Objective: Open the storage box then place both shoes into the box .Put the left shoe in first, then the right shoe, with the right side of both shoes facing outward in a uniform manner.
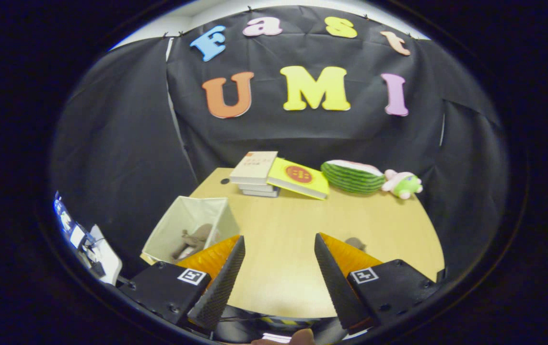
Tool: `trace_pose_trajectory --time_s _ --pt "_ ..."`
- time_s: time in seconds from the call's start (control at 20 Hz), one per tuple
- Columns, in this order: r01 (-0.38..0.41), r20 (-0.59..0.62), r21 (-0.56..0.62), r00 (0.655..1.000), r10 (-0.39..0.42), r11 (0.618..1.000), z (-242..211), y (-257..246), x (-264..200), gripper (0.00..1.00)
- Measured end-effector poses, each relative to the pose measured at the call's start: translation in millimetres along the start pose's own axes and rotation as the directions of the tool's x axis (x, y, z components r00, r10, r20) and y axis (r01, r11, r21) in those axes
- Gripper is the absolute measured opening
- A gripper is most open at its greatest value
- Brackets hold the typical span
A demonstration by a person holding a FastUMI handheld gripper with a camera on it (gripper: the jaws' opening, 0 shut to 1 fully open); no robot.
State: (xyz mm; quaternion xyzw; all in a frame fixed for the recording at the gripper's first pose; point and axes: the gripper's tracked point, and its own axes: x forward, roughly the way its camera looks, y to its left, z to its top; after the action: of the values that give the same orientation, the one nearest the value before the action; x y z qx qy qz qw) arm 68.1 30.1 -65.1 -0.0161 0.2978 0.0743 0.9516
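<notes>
- A light wooden desk (302, 230) stands before a black cloth wall.
- One storage box (190, 227), pale fabric, sits open at the desk's near left corner, just beyond the left finger; something brownish lies inside, I cannot tell what.
- The gripper (279, 249) hovers over bare desk, released, fingers wide apart, grasping nothing.
- Far side: one stack of books (254, 175), one yellow book (299, 178) leaning against it, one watermelon plush (353, 176), one small plush toy (402, 184).

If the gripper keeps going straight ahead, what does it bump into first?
Probably nothing soon: the open hand-held gripper points over bare table. Farther on lies the yellow book against the book stack, though depth is hard to judge.
</notes>
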Motion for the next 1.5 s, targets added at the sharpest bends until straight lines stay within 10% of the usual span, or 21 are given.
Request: trace_pose_trajectory --time_s 0.35,1.15,1.5 --pt "0.066 -0.2 0.049 0.978 -0.055 0.997 -75.1 -113.3 27.2 0.95" --pt "0.079 -0.556 0.209 0.83 0.052 0.975 -200.7 -161.4 143.8 0.93" --pt "0.113 -0.586 0.381 0.797 0.146 0.918 -217.8 -163.6 158.5 0.52"
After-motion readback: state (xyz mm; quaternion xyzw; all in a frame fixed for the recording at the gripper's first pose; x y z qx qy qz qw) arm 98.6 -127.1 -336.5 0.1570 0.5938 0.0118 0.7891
